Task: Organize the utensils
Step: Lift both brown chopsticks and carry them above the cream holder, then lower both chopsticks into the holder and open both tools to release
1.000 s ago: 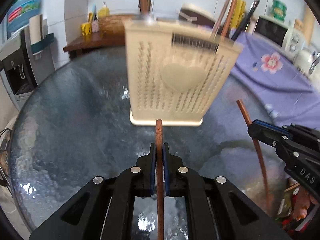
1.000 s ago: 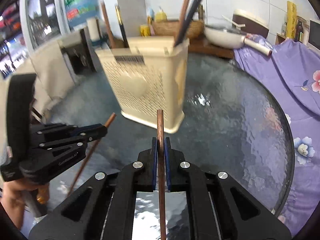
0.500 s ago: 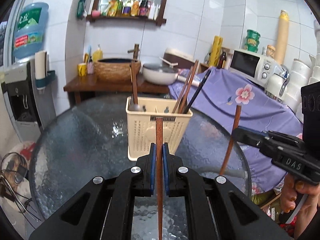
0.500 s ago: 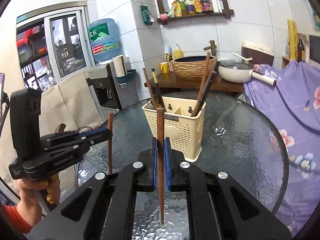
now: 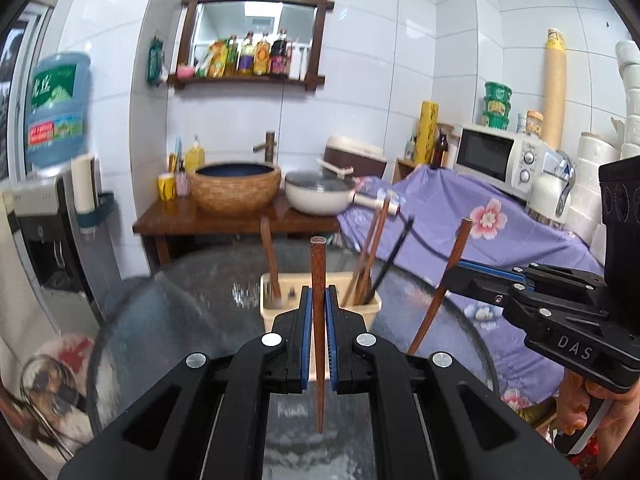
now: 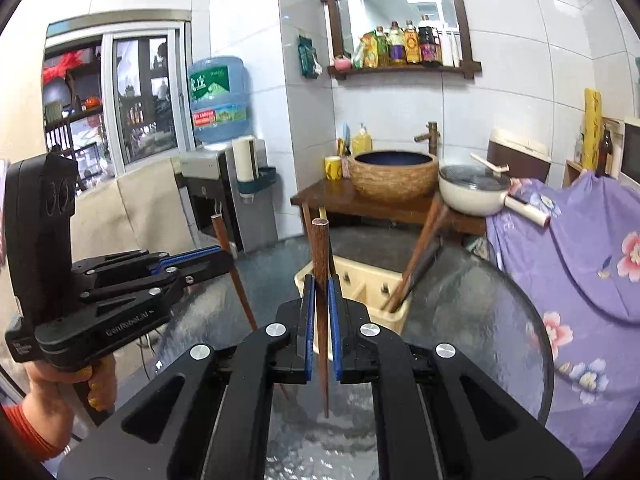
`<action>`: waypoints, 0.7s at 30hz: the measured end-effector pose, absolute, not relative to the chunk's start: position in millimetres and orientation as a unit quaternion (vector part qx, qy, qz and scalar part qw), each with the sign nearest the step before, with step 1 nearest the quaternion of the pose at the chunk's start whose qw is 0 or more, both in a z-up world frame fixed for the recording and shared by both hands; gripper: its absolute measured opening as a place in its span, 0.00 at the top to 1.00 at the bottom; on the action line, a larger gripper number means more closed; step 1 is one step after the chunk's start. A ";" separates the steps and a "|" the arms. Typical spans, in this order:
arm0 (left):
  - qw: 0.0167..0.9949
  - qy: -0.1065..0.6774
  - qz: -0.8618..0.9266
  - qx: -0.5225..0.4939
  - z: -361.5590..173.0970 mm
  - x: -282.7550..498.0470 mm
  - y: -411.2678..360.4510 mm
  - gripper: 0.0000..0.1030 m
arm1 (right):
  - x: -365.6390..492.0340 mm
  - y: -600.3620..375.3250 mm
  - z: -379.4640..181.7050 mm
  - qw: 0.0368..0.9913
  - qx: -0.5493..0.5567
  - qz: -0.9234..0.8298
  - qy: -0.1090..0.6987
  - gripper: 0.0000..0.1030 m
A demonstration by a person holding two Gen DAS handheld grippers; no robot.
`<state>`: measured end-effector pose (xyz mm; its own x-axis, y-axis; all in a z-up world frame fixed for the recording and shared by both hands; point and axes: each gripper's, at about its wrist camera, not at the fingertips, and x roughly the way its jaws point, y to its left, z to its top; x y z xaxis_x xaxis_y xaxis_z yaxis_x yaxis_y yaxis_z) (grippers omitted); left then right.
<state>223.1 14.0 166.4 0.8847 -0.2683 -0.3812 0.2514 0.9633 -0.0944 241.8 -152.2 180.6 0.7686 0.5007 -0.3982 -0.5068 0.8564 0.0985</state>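
**Two chopsticks held above the glass table**

White-tiled walls close in a small kitchen, with a round textured glass table (image 5: 168, 320) in front and a cream perforated plastic utensil basket (image 5: 280, 312) standing near its far edge. Several brown and black chopsticks (image 5: 370, 256) lean in the basket's right compartment, and one brown handle (image 5: 270, 256) stands in its left one. Behind the table, a wooden side bench (image 5: 224, 220) carries a woven-sided basin (image 5: 236, 186) and a white lidded pan (image 5: 320, 196); a purple floral cloth (image 5: 480, 240) drapes the counter at the table's right edge, under a white microwave (image 5: 496, 158). A blue water jug (image 6: 220, 100) sits on a dispenser at the left.

The left gripper (image 5: 319, 312) is clamped on a reddish-brown wooden chopstick (image 5: 318, 272), upright, its blunt end up and its tip hanging over the glass, directly before the basket. The right gripper (image 6: 320, 304) grips a second dark brown chopstick (image 6: 321, 256) the same way, also short of the basket.
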 end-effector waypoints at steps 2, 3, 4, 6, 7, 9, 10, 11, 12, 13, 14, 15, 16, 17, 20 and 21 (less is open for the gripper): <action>0.973 0.185 -0.134 -0.025 190.2 230.1 16.0 0.94 | 248.9 -151.3 202.0 0.943 -0.003 0.267 0.200 0.93; 0.974 0.181 -0.133 -0.025 200.2 233.8 16.0 0.94 | 252.8 -151.5 213.1 0.945 -0.001 0.264 0.194 0.93; 0.975 0.176 -0.132 -0.026 210.3 237.6 15.6 0.94 | 258.4 -152.4 227.4 0.947 0.004 0.260 0.187 0.93; 0.978 0.163 -0.126 -0.030 233.9 247.5 15.3 0.94 | 267.9 -153.8 247.0 0.951 0.015 0.252 0.178 0.93; 0.980 0.157 -0.121 -0.030 242.9 251.9 14.6 0.94 | 273.6 -154.7 260.5 0.955 0.018 0.244 0.167 0.93; 0.983 0.146 -0.106 -0.034 260.7 264.3 12.5 0.94 | 281.5 -154.6 277.1 0.962 0.020 0.227 0.149 0.93; 0.984 0.143 -0.103 -0.039 265.8 270.5 12.7 0.94 | 286.1 -154.7 282.9 0.965 0.022 0.220 0.144 0.93; 0.984 0.141 -0.096 -0.042 270.2 279.1 11.6 0.94 | 293.5 -154.0 288.1 0.967 0.026 0.212 0.140 0.93; 0.986 0.137 -0.087 -0.041 270.7 285.0 10.5 0.94 | 299.5 -152.8 289.5 0.970 0.028 0.203 0.134 0.93; 0.986 0.136 -0.081 -0.044 269.6 291.3 9.9 0.94 | 305.0 -151.8 288.7 0.972 0.026 0.193 0.128 0.93; 0.986 0.138 -0.080 -0.046 267.0 295.0 9.3 0.94 | 310.2 -149.3 285.8 0.975 0.023 0.184 0.124 0.93; 0.985 0.144 -0.077 -0.046 261.2 301.2 8.1 0.94 | 314.4 -147.3 282.5 0.975 0.023 0.182 0.124 0.93; 0.984 0.153 -0.075 -0.046 253.2 307.3 7.4 0.94 | 321.3 -145.6 271.7 0.975 0.027 0.178 0.127 0.92; 0.982 0.164 -0.073 -0.050 241.6 314.0 6.9 0.94 | 325.1 -143.3 264.6 0.975 0.026 0.175 0.131 0.92; 0.978 0.189 -0.071 -0.052 213.3 325.3 6.9 0.94 | 339.6 -138.3 228.8 0.974 0.022 0.169 0.151 0.92; 0.977 0.195 -0.070 -0.050 205.8 327.1 6.6 0.94 | 341.0 -138.8 218.3 0.973 0.021 0.168 0.156 0.92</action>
